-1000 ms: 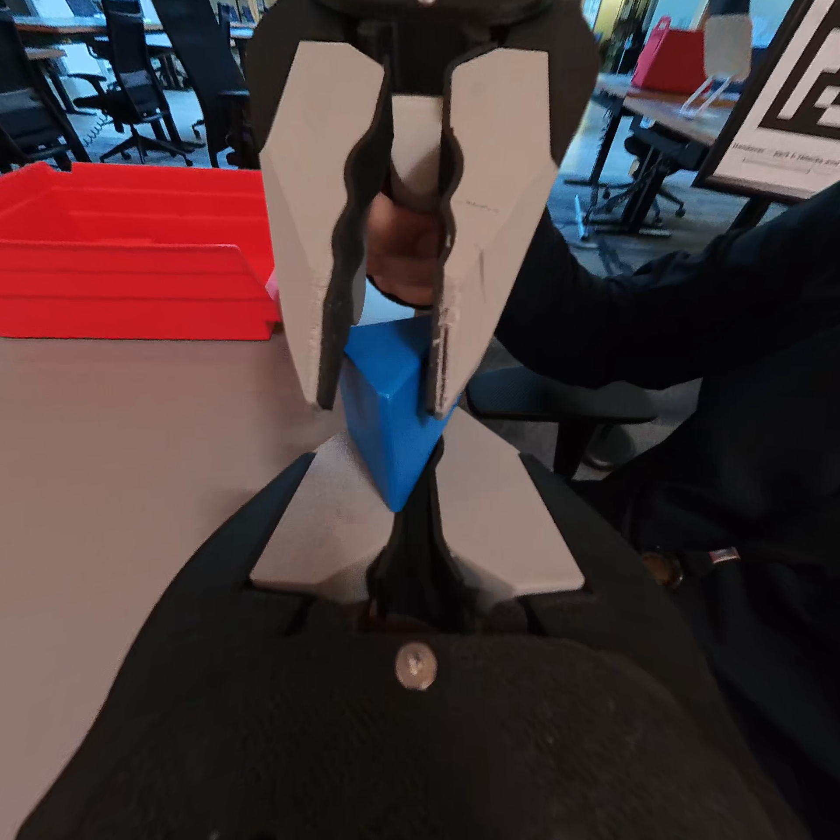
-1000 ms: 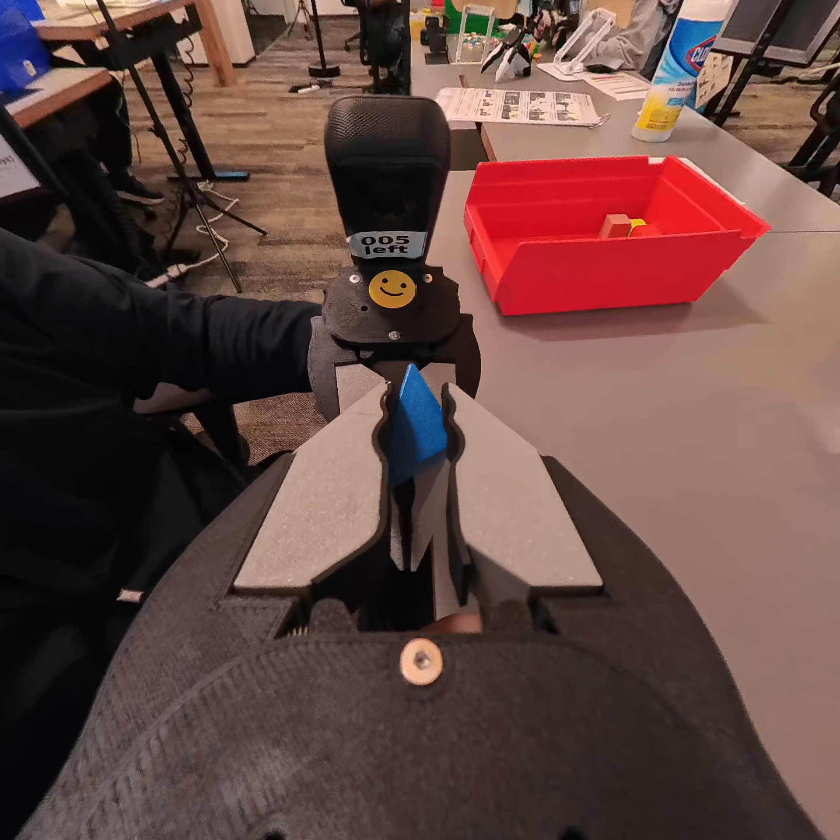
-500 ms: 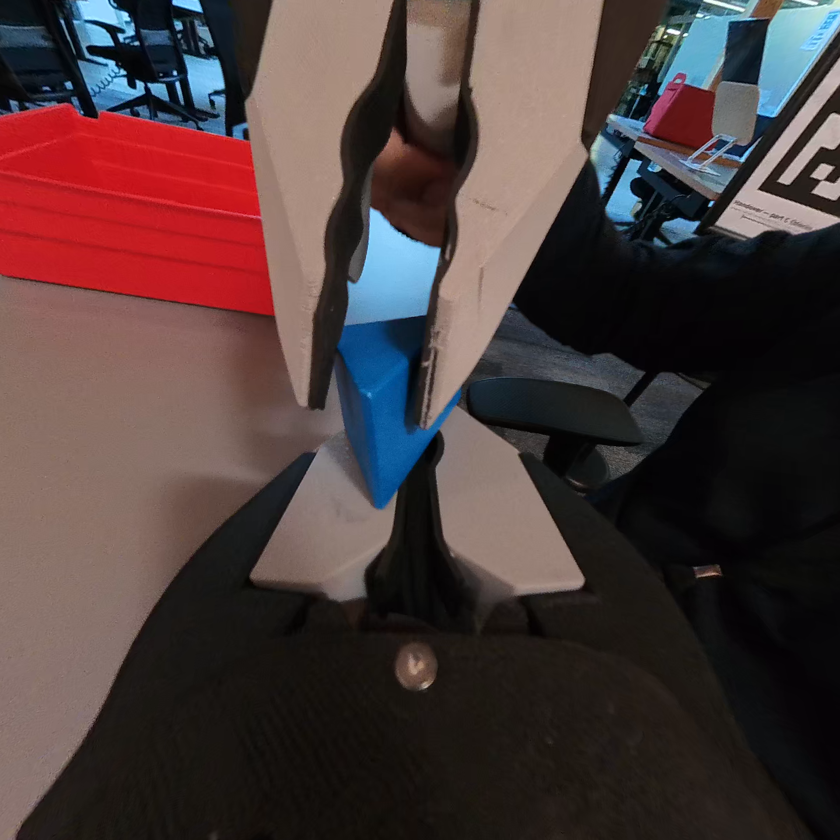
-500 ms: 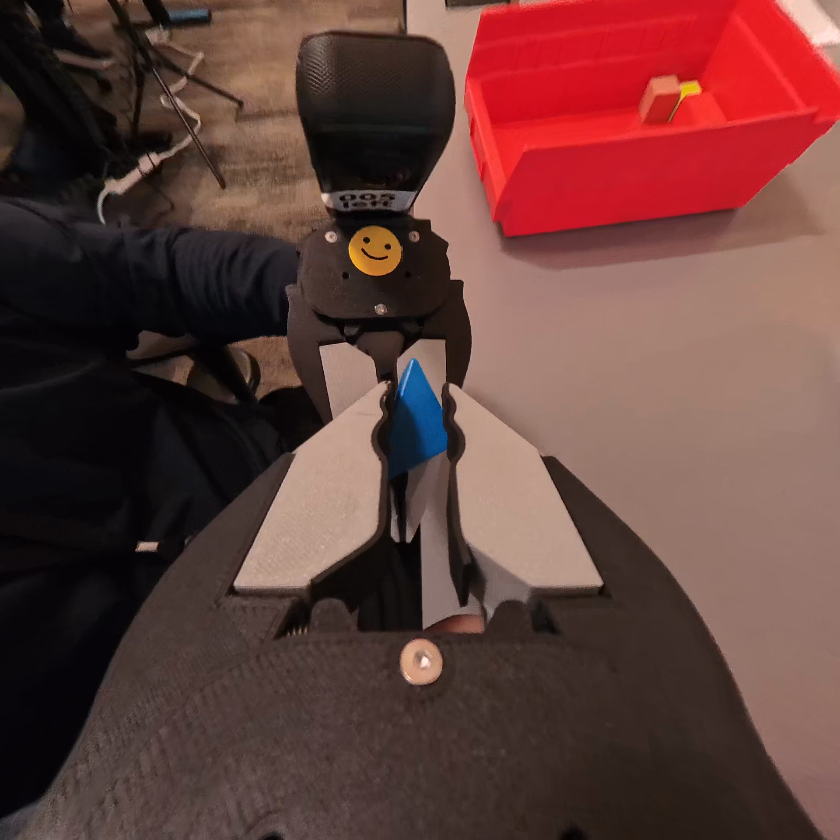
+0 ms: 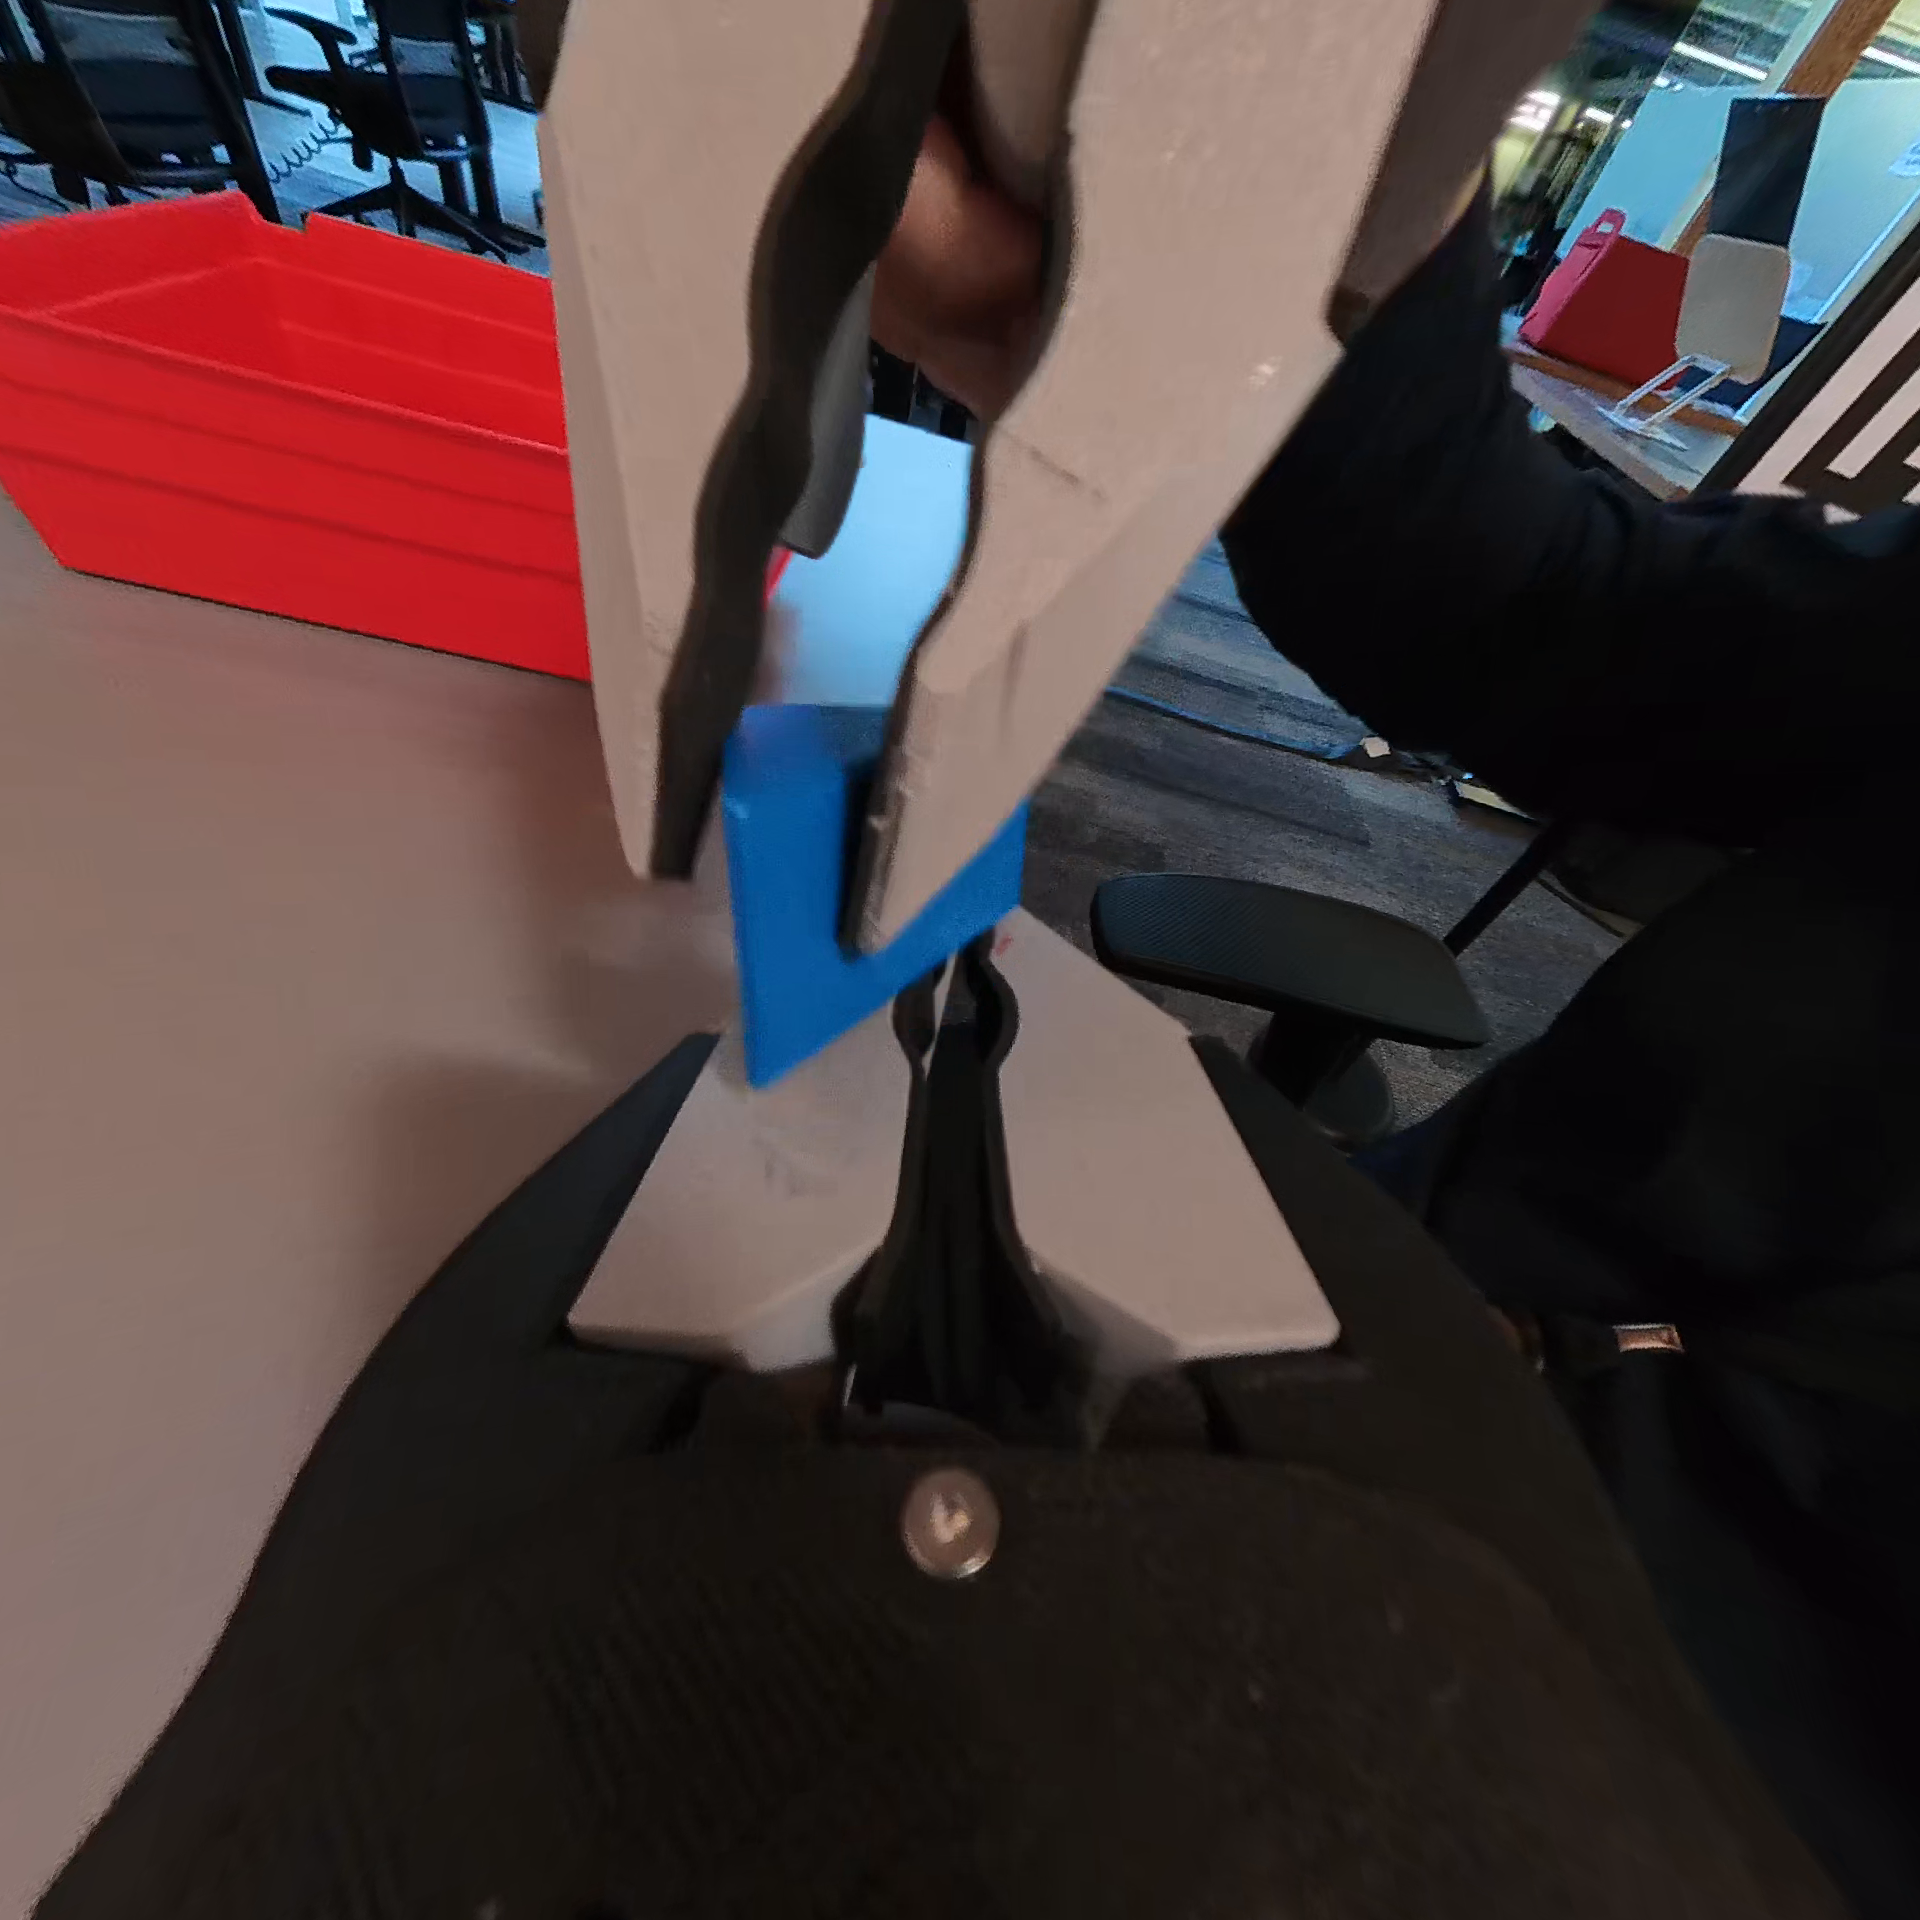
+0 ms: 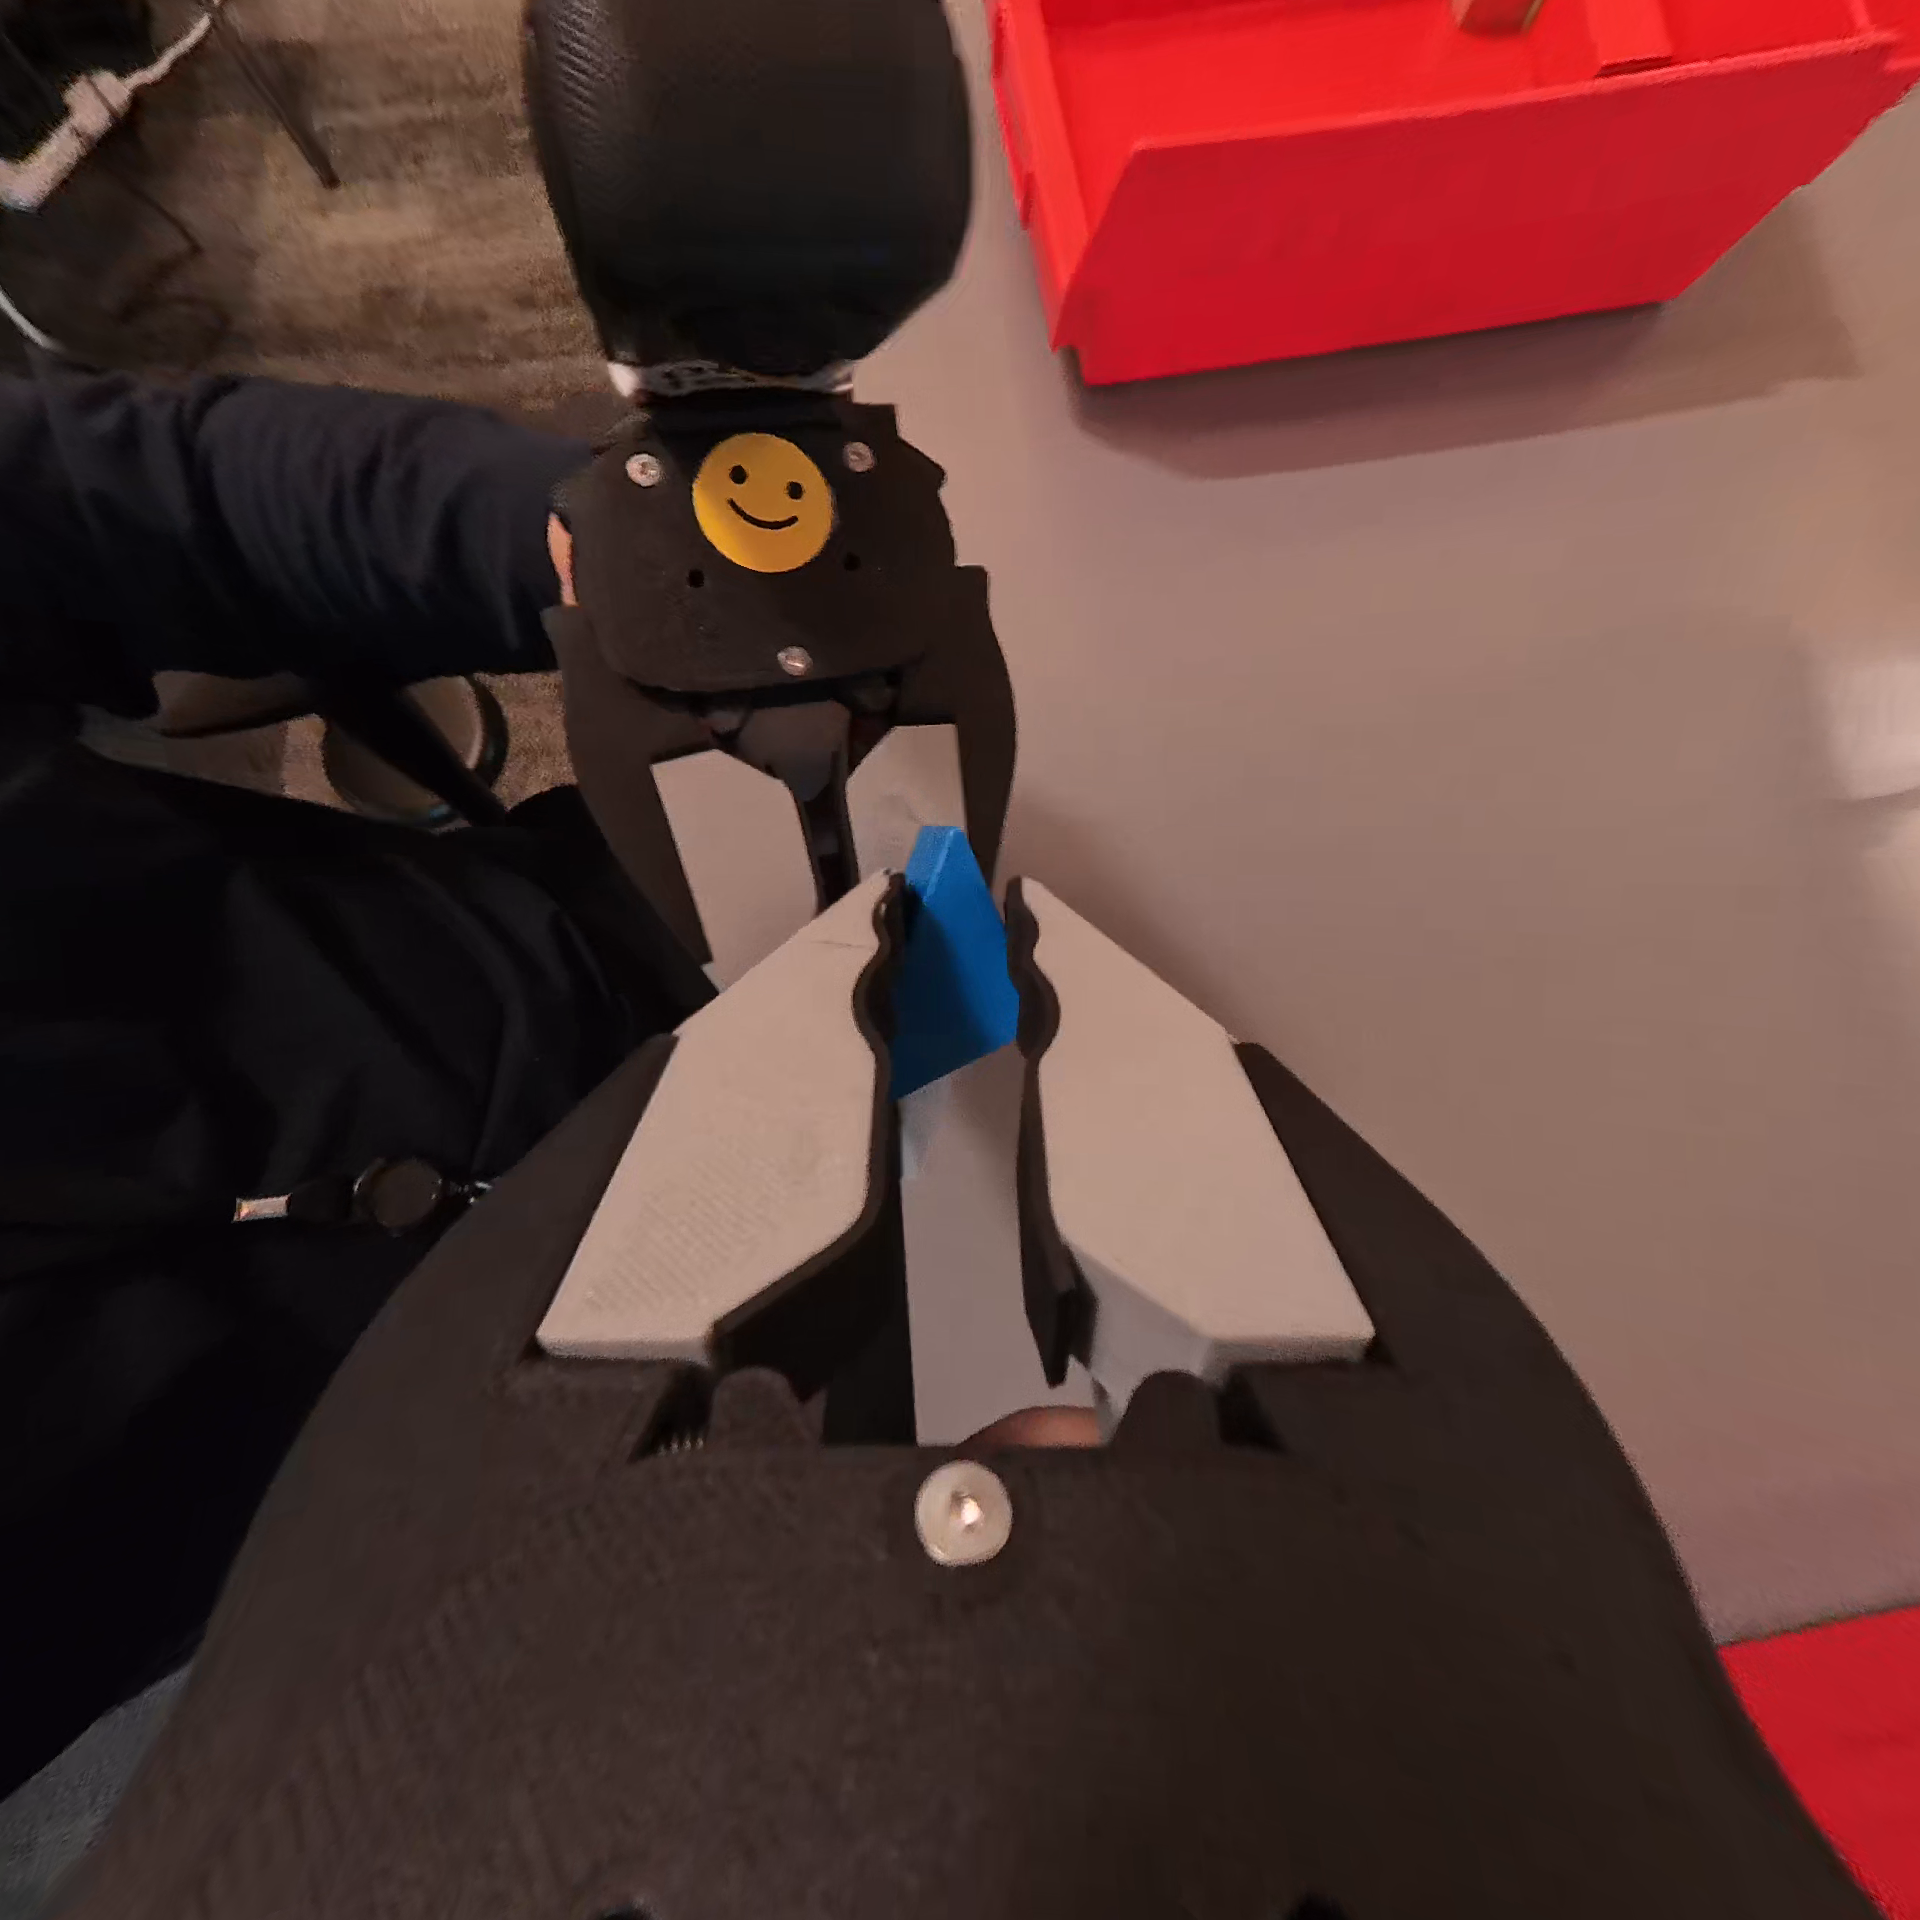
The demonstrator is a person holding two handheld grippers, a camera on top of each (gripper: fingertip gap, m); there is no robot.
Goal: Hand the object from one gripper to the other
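The blue wedge block is clamped between the 2 fingers of the right gripper, near their tips, with its pointed end poking out past them toward the left gripper. In the left wrist view the block sits just beyond the left gripper, off to that gripper's left-hand finger; its jaws look drawn nearly together and grip nothing, and the block seems free of them, though blur leaves contact unsure. Relative to the block, the right gripper comes in from directly opposite the left one, so both tools lie along 1 line with the block between them. The block's long axis runs roughly along that line. The red bin stands on the grey table well beyond the block. The handover looks essentially made; the next move is likely separation, which calls for the right gripper's clamp holding firm.
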